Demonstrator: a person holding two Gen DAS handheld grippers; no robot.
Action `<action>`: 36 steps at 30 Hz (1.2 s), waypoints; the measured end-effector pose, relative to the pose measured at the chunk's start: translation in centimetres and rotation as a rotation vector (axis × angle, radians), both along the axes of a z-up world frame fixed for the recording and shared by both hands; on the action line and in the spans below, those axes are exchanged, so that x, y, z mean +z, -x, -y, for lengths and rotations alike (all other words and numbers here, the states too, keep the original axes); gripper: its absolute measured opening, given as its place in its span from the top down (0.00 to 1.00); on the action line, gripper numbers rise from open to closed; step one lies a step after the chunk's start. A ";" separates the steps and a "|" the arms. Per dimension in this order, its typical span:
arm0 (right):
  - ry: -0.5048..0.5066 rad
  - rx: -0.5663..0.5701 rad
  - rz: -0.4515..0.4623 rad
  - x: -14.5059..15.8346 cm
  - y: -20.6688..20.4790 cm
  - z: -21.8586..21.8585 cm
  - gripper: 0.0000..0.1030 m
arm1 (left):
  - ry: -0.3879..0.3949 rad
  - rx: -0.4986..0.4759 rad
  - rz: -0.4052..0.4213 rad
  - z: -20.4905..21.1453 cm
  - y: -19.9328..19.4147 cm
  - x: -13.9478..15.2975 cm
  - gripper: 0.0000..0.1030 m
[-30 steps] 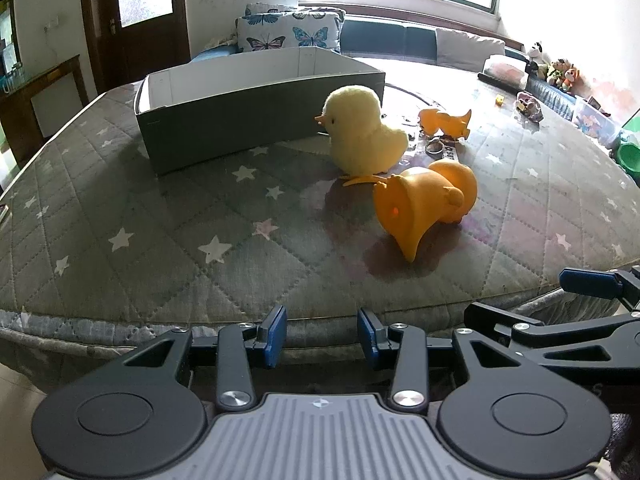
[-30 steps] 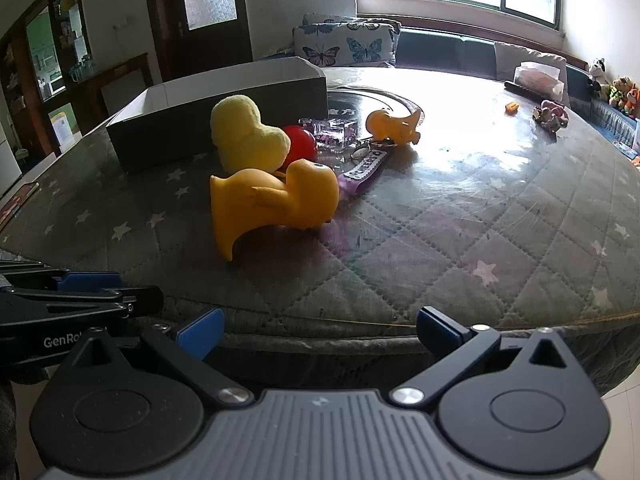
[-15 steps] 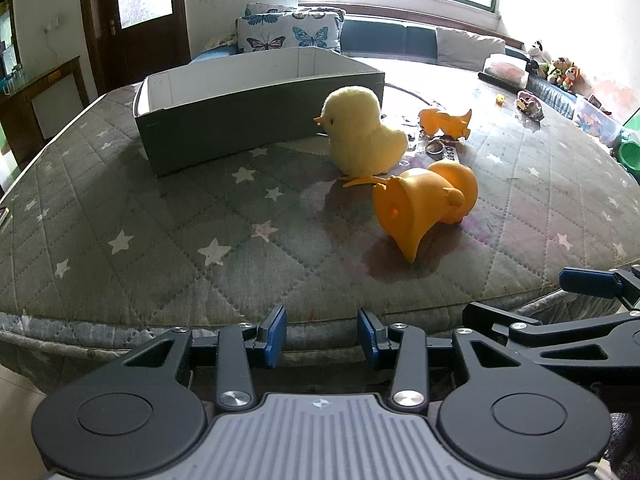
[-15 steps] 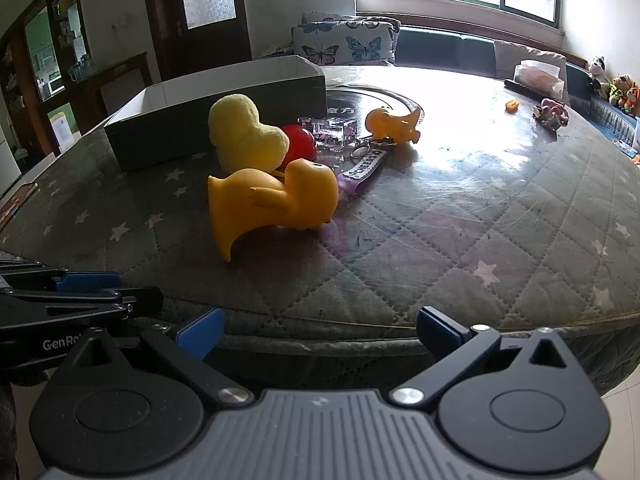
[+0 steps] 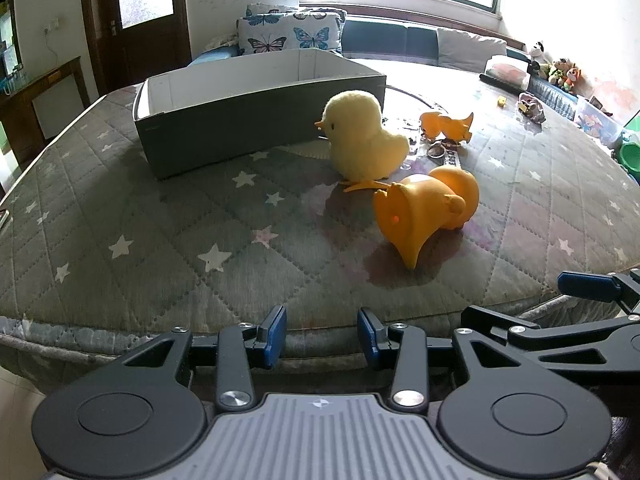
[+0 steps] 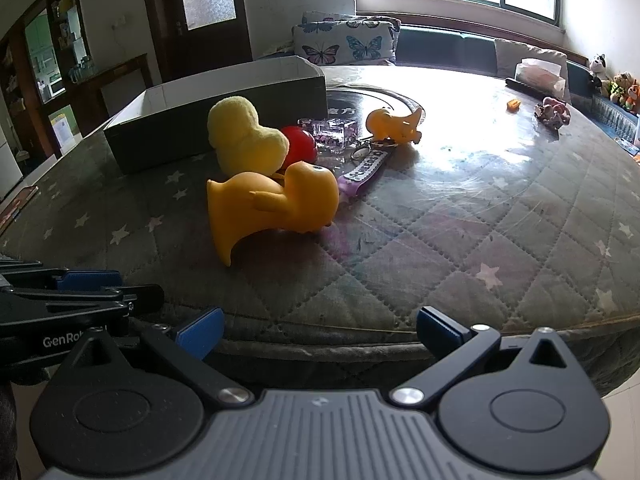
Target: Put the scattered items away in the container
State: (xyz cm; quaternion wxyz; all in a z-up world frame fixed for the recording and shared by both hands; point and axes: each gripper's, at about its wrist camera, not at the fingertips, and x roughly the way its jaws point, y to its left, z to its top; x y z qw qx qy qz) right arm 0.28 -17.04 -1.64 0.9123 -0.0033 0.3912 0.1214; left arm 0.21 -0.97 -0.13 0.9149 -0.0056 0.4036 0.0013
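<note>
Your left gripper point(image 5: 322, 335) hangs just off the near edge of the quilted table point(image 5: 160, 248), its jaws a modest gap apart with nothing between them. Your right gripper point(image 6: 320, 332) sits beside it at the same edge, jaws spread wide and empty.

Ahead of the right jaws, slightly left of their centre line, the big orange duck point(image 6: 272, 206) lies tipped on its side; from the left jaws it lies ahead and to the right. Just beyond it stands the yellow plush chick point(image 5: 364, 140), with a red ball point(image 6: 299, 145) tucked against its far side. Past those, a clear block point(image 6: 329, 132), a purple keychain strap point(image 6: 362, 172) and a small orange toy point(image 6: 394, 123) lie close together.

Farther out, left of the chick, the grey box point(image 5: 248, 128) stands open-topped; the part of its inside that shows holds nothing.
</note>
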 end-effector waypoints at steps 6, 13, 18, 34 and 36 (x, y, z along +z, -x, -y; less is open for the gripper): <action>0.002 -0.001 0.001 0.0 -0.1 0.0 0.00 | 0.000 0.001 -0.003 0.0 -0.1 0.0 0.59; -0.001 -0.004 0.003 0.1 -0.3 0.0 0.00 | 0.000 0.001 -0.001 0.0 -0.3 0.2 0.59; -0.002 -0.006 0.003 0.2 -0.5 0.1 0.00 | 0.002 0.001 -0.003 0.0 -0.6 0.2 0.60; 0.006 -0.006 0.003 0.4 -1.0 -0.1 0.00 | 0.000 -0.001 -0.009 0.0 -1.2 0.4 0.61; 0.005 -0.006 0.001 0.4 -1.1 -0.1 0.00 | -0.002 -0.001 -0.011 0.0 -1.3 0.4 0.61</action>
